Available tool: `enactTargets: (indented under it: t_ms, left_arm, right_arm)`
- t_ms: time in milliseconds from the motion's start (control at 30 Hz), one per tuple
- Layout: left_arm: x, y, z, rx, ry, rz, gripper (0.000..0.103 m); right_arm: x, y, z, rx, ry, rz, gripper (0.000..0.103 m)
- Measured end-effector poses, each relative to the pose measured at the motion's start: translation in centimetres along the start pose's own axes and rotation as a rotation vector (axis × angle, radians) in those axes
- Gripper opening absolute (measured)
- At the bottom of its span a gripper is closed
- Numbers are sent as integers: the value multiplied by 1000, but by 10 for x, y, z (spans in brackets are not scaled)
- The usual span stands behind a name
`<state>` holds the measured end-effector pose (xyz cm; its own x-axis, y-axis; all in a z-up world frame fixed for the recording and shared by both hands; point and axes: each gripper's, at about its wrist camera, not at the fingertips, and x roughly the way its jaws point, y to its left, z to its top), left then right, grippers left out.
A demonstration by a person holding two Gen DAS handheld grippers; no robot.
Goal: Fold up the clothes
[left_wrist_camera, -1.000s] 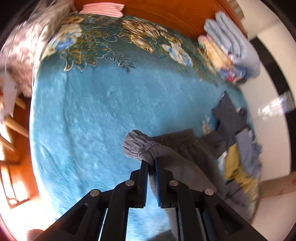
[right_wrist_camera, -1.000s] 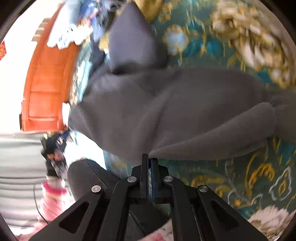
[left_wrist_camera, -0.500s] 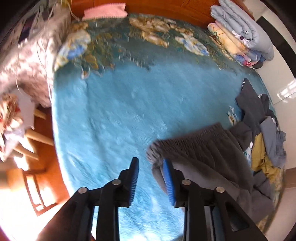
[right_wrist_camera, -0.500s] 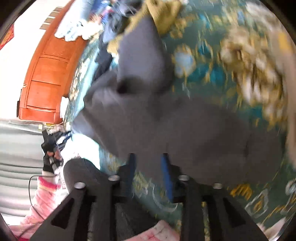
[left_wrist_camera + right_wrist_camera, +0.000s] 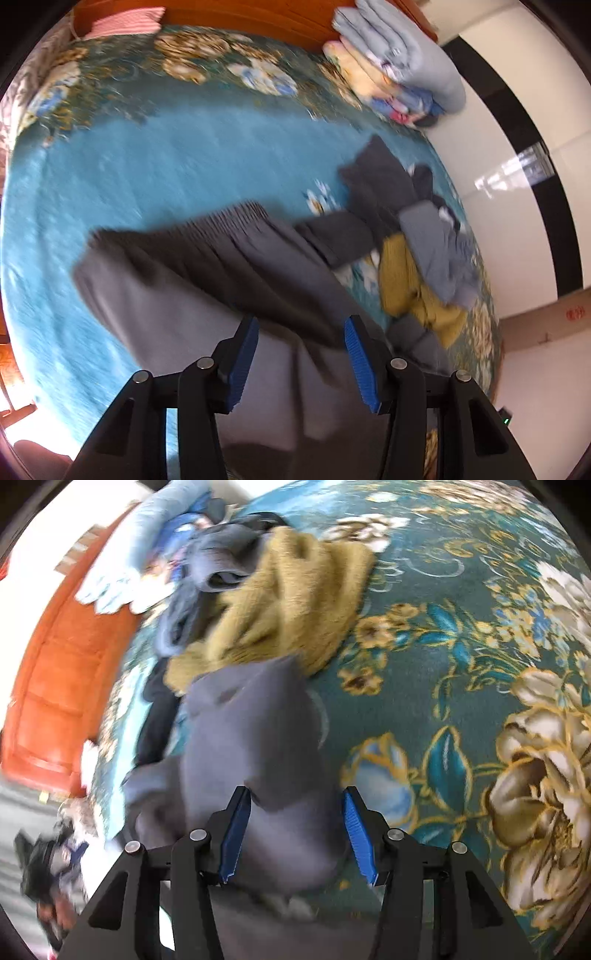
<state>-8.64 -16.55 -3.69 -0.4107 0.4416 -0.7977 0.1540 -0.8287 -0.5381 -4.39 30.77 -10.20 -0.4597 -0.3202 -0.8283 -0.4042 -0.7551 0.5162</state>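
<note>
We saw the left gripper (image 5: 300,349) with jaws just opening, nothing pinched, grey trousers (image 5: 207,288) spread flat beneath it for folding. The right gripper (image 5: 293,829) gaped over a trouser leg (image 5: 255,738), jaws just narrowing. Beyond, only its view showed the mustard sweater (image 5: 288,602) close.

Both grippers are pointed steeply down over the grey trousers (image 5: 207,295). The left gripper (image 5: 301,341) is held apart, having just widened; the right gripper (image 5: 295,814), just narrowed, is held apart too, nothing pinched.
</note>
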Motion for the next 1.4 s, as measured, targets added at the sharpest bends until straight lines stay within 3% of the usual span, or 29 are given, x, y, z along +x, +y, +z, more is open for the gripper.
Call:
enactTargets:
  t_ms: [33,133,200,267,333,400,433,500,600,733,800,867,1000,1067,1133,1233,1400]
  left_arm:
    - [8,-3,-6,-2,17,1,53]
    - [19,-2,-14,-37,32,-13,53]
    - [22,-1,-14,-59,19,-25,53]
    - [20,-2,-15,-63,-15,-18,53]
    - [18,-3,-17,-61,-40,-6,53]
    - [21,-1,-19,-66,-48,4,53]
    - [23,1,-20,-69,-53,9,53]
    - [25,7,-23,-72,-48,18,53]
    - [23,23,-26,-91,-62,34,53]
    - [18,42,-26,-173,-79,-9,54]
    - [19,43,-27,-166,-77,-6,55]
    - [22,41,-27,-154,-69,-9,55]
    - [24,40,-28,-153,-67,-21,56]
    - [24,44,-28,-172,-67,-31,56]
    - [25,45,-29,-187,-66,-38,56]
    - [25,45,-30,-189,-65,-37,56]
    - [23,45,-30,-193,-78,-29,56]
  right_arm:
    - [-2,-3,2,26,3,30,13]
    - [-23,-8,6,59,-23,112,9]
    - [-48,-2,6,34,-79,113,8]
    - [-77,15,4,-28,-151,64,8]
    - [-106,46,-10,-142,-226,-38,8]
    - [-112,81,-25,-269,-253,-129,8]
    - [-106,97,-35,-331,-241,-134,9]
    - [-80,122,-51,-403,-165,-61,9]
    - [-28,151,-75,-461,-29,-16,13]
    - [35,169,-106,-497,122,6,16]
    - [52,168,-114,-495,190,19,31]
    - [47,164,-117,-492,228,88,43]
    - [-6,149,-100,-489,120,227,57]
    - [-29,127,-80,-420,23,206,66]
    - [-32,89,-51,-268,-30,128,67]
    - [-7,43,-23,-45,11,105,67]
    - [46,21,-18,186,102,207,67]
